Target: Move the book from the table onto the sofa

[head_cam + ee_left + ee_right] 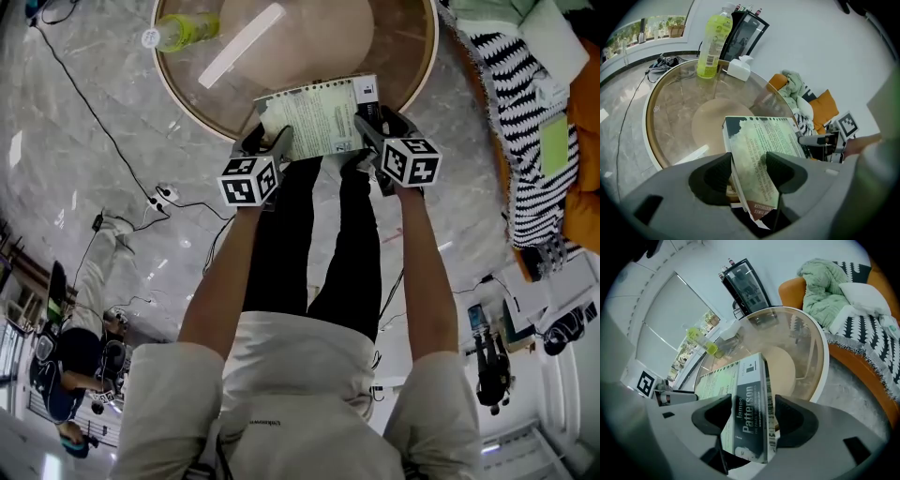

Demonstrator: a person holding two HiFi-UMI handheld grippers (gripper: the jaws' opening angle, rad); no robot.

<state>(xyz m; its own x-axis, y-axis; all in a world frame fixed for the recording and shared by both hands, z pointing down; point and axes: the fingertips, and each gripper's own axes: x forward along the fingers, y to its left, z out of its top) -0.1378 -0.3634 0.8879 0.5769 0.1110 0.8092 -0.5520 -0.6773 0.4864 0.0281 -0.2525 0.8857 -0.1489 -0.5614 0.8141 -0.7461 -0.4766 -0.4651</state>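
A paperback book [314,117] with a pale green cover lies at the near edge of the round glass table [187,103], its near end hanging over the rim. My left gripper [272,141] is at the book's near left corner and my right gripper [370,131] at its near right corner. In the left gripper view the cover [759,140] runs between the wide-set jaws of the left gripper [749,171]. In the right gripper view the book's spine [745,394] lies between the right gripper's [751,416] wide jaws. Both grippers are open around the book.
A yellow-green bottle [183,31] stands at the table's far left, with a white tissue box [739,69] near it. The orange sofa [862,362] with a striped throw [511,103] and a green blanket [825,284] is to the right. Cables [164,197] cross the floor at the left.
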